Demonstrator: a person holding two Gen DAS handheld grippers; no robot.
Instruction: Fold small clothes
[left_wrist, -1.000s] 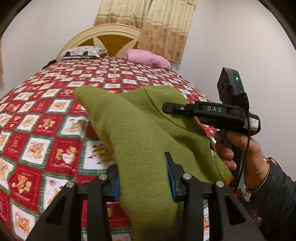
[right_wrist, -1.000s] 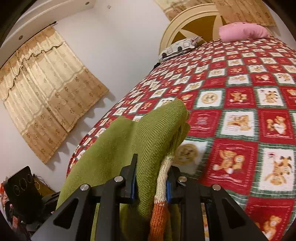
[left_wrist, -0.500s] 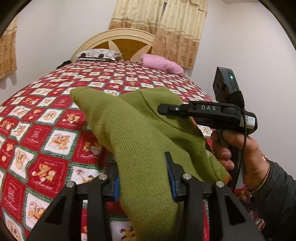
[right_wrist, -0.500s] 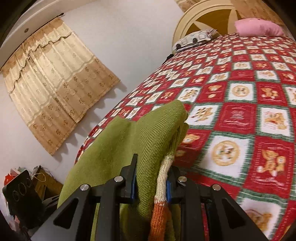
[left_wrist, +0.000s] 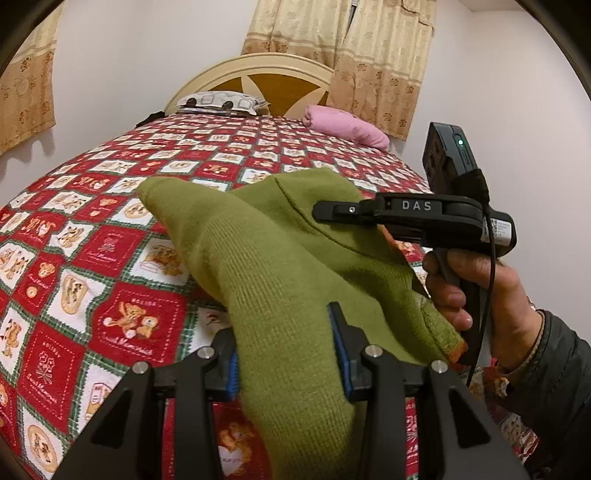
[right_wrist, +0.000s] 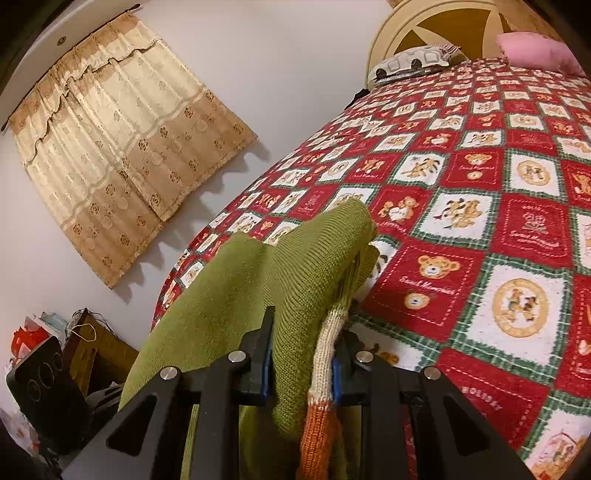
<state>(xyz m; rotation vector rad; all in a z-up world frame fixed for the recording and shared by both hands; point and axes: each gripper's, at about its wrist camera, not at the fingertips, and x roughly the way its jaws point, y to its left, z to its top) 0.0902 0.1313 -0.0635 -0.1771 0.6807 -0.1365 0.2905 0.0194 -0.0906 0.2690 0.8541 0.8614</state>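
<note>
We hold the green knit (left_wrist: 280, 266) off the bed (left_wrist: 110, 229) with both tongs, and the one relation that matters now is how that cloth lies between them. The left tongs (left_wrist: 284, 354) are clenched on a thick roll of the knit at the near edge of the left wrist view, and the cloth runs away from them toward the far left, ending in a rounded corner that hangs over the quilt. The right tongs (left_wrist: 332, 212) sit to the right and farther off, biting the same knit by its upper fold, with the right hand (left_wrist: 476, 291) just below on the grip. In the right wrist view those tongs (right_wrist: 301, 354) are clamped on green cloth together with a cream and orange ribbed band (right_wrist: 325, 369) (a cuff or hem, we judge).

So the long axis of the garment runs near-to-far, slightly to the left, and not across from one pair of tongs to the other. Both grips are bunched near one another at the near right end, and the free end trails ahead of us over the bed. We judge the next step is to lay it down on the quilt, far end first. The left tongs are nearer the bulk of the cloth; the right holds the edge. Whether the free end touches the quilt, we cannot tell.
</note>
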